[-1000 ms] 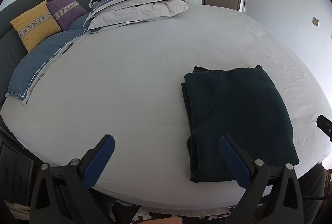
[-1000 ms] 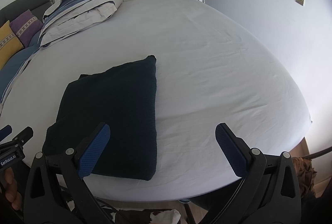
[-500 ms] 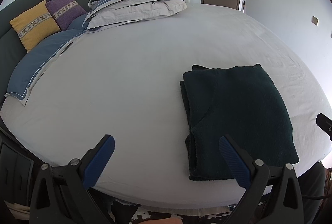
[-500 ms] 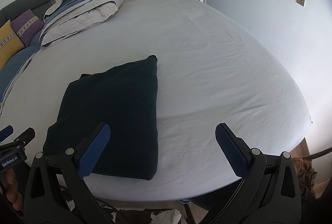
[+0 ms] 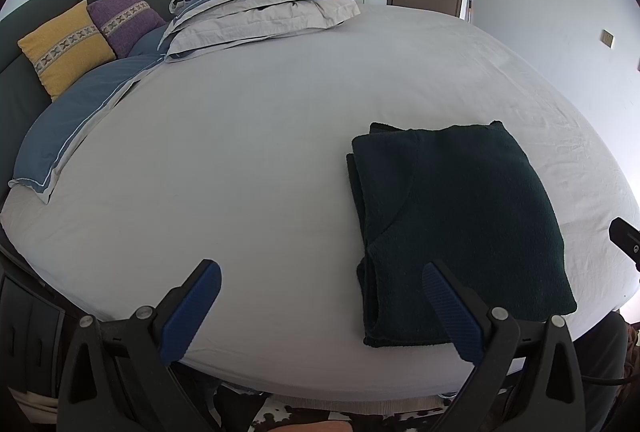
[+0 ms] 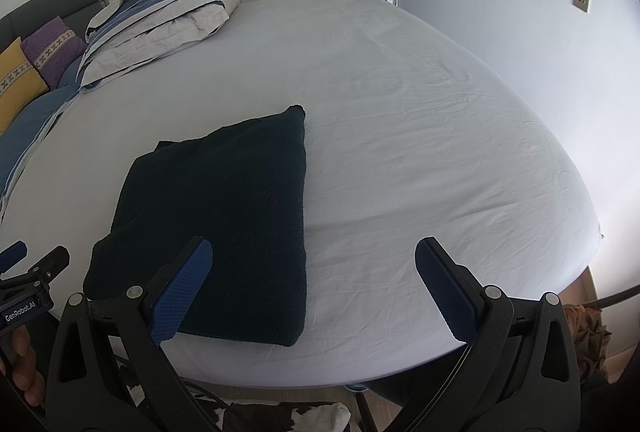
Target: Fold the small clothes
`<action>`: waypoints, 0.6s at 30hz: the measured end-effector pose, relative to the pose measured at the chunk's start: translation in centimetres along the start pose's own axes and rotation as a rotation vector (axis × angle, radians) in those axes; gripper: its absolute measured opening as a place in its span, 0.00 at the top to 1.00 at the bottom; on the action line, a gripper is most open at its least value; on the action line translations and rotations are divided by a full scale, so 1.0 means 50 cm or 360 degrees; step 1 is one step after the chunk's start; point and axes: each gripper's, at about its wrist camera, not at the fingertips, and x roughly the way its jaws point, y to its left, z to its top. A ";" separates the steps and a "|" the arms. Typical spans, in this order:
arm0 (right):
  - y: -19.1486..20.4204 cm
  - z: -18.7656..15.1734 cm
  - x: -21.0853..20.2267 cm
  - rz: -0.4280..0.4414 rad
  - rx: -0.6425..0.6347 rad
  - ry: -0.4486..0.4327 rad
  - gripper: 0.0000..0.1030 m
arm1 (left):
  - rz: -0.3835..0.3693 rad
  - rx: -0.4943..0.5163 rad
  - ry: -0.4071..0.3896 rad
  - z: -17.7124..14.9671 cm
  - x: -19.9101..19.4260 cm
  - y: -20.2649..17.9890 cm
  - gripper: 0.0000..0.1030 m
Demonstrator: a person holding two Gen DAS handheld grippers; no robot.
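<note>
The dark garment lies folded near the bed's front edge, both grippers' jaws wide and empty, so folding looks finished; next, probably setting it aside.

A dark folded garment lies flat on the bed, near its front edge and left of centre. The right gripper hovers wide apart at the near edge, its left finger over the garment's corner. Folded bedding sits far left.
</note>
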 end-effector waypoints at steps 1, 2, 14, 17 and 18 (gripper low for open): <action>-0.002 0.001 0.001 0.0001 -0.0002 0.0000 0.00 | -0.0001 -0.0001 0.0000 0.001 0.000 0.000 0.00; -0.002 0.001 0.000 0.0002 -0.0001 0.0000 0.00 | -0.0001 -0.0001 0.0000 0.001 0.000 0.000 0.00; -0.008 0.004 0.001 0.0015 -0.0017 0.0000 0.00 | 0.0000 0.0003 -0.0003 0.001 0.001 -0.001 0.00; -0.009 0.005 0.001 0.0016 -0.0019 0.0000 0.00 | 0.0000 0.0003 -0.0002 0.000 0.001 -0.001 0.00; -0.008 0.005 0.000 0.0016 -0.0020 0.0001 0.00 | 0.0002 0.0003 -0.0002 0.001 0.001 -0.001 0.00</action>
